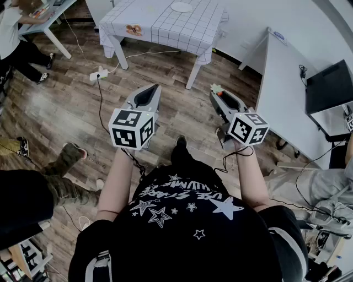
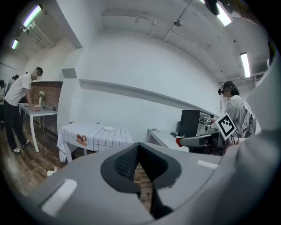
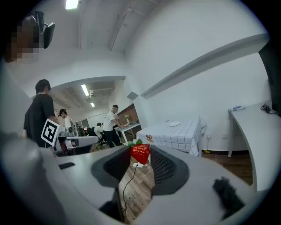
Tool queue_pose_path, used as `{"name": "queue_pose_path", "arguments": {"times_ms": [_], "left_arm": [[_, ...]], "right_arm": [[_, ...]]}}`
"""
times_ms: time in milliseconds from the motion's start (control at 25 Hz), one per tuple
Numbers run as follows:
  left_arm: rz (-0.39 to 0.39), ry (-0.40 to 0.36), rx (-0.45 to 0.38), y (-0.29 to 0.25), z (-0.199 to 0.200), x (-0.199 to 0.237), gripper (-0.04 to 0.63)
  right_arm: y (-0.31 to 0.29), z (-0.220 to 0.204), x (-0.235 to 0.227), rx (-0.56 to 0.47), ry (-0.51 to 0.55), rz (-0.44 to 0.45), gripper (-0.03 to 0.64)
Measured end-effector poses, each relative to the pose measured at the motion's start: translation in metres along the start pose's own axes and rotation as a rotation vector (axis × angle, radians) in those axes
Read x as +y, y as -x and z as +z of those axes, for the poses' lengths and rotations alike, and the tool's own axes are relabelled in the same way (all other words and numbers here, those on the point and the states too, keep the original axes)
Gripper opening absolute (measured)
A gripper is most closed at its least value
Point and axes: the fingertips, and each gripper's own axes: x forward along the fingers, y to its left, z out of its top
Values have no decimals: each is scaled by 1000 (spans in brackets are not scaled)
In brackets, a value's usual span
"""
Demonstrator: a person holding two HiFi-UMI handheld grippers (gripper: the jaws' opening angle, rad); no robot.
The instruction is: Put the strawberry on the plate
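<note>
A red strawberry (image 3: 140, 154) with green leaves sits pinched between the tips of my right gripper (image 3: 141, 152), which is shut on it. In the head view the strawberry (image 1: 216, 88) shows at the front of the right gripper (image 1: 217, 93), held over the wooden floor. My left gripper (image 1: 152, 88) is level beside it, its jaws shut and empty; in the left gripper view the fingertips (image 2: 138, 147) meet. The white plate (image 1: 181, 6) lies on a checked-cloth table (image 1: 165, 27) well ahead of both grippers, also seen as the plate (image 2: 109, 128) and the plate (image 3: 174, 124).
A power strip (image 1: 99, 73) with cables lies on the floor before the table. A white desk (image 1: 281, 82) with a dark monitor (image 1: 330, 85) stands at the right. A seated person's legs (image 1: 60, 165) are at the left, and other people stand at the edges.
</note>
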Motion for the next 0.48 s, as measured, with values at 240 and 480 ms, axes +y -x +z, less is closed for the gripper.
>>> {"name": "queue_pose_path", "arguments": {"times_ms": [240, 480], "left_arm": [[16, 3, -7, -12, 7, 7, 9], [22, 10, 8, -34, 9, 16, 9]], "right_arm": [[-11, 6, -7, 0, 4, 17, 152], [-25, 15, -27, -3, -10, 12, 152]]}}
